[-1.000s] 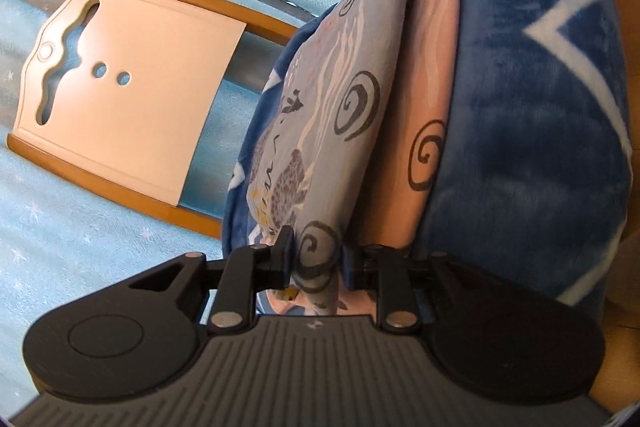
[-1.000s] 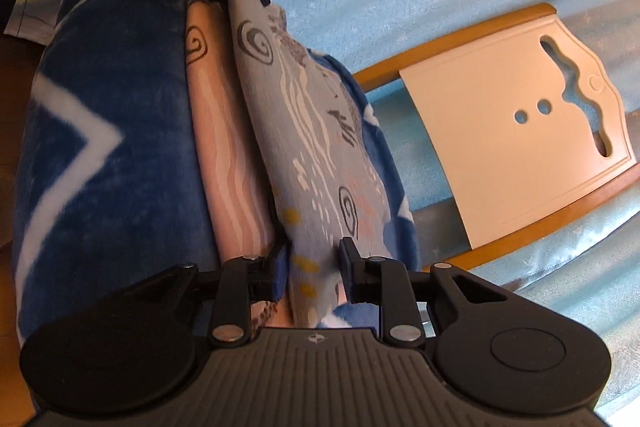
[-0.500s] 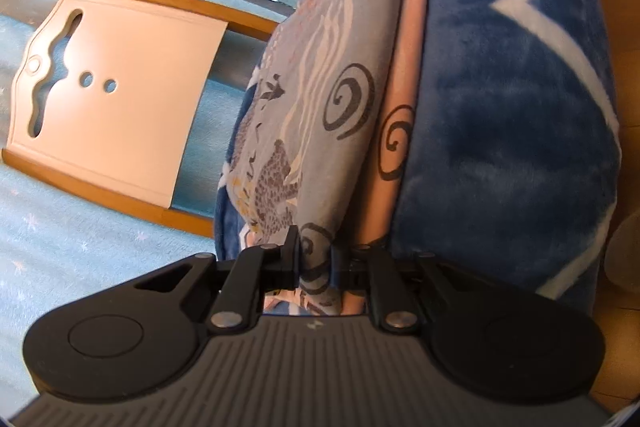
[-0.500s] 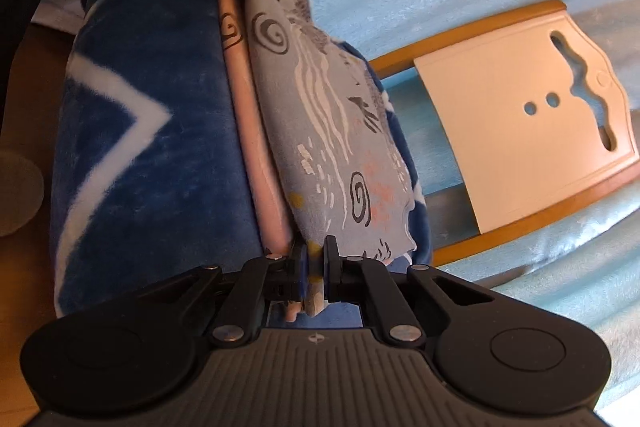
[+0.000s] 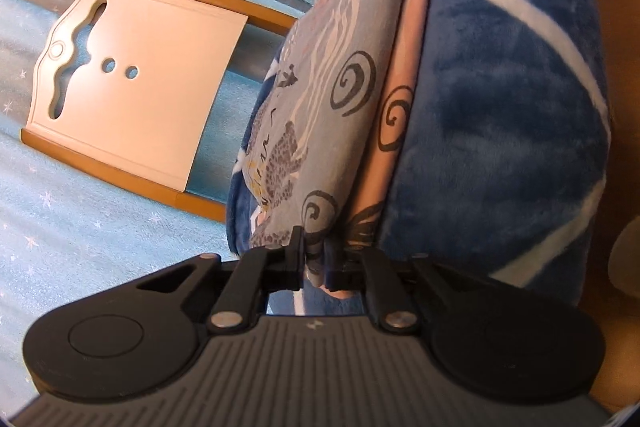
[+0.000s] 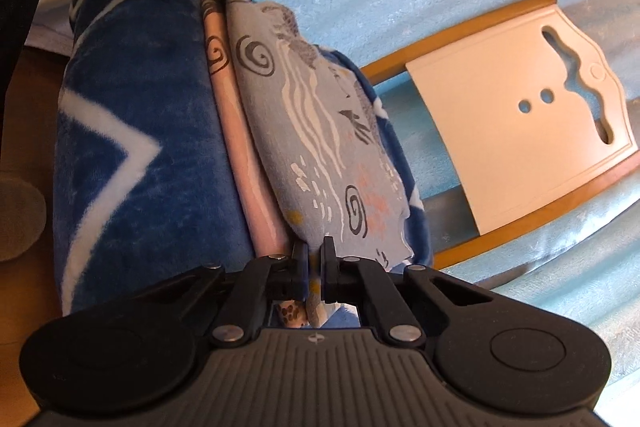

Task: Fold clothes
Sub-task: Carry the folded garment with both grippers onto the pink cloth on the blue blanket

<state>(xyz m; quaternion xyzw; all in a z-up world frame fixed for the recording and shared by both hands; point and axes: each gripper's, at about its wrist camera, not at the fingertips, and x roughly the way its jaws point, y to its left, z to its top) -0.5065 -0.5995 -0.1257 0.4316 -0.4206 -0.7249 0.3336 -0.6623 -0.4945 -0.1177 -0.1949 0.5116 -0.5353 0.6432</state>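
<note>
The garment (image 5: 320,131), a grey-blue printed cloth with dark spirals and a pale pink reverse (image 5: 404,75), lay stretched between the two claws on top of a thick blue blanket (image 5: 504,131) with white lines. The left claw (image 5: 318,261) was clenched on one end of it, its tips pinching the bunched edge, and the right claw (image 6: 314,261) was clamped likewise on the opposite end, with cloth showing between the fingers. Each camera looked along the cloth to the other claw at the far end, so the two grips faced one another across the garment's length. Held that way, the edge was kept taut and straight, which I judge was meant to let a fold fall evenly rather than sag in the middle. The grey printed layer already sat doubled against the pink one, so a first fold seemed made or in the making; how many folds were left I could not tell. The blanket served as the soft surface beneath, and it rested on a light blue starred bedspread (image 5: 80,227). Beside the blanket, apart from the garment, lay a white board (image 5: 136,99) with holes and a wavy slot, framed in wood. It played no part in the grip.
</note>
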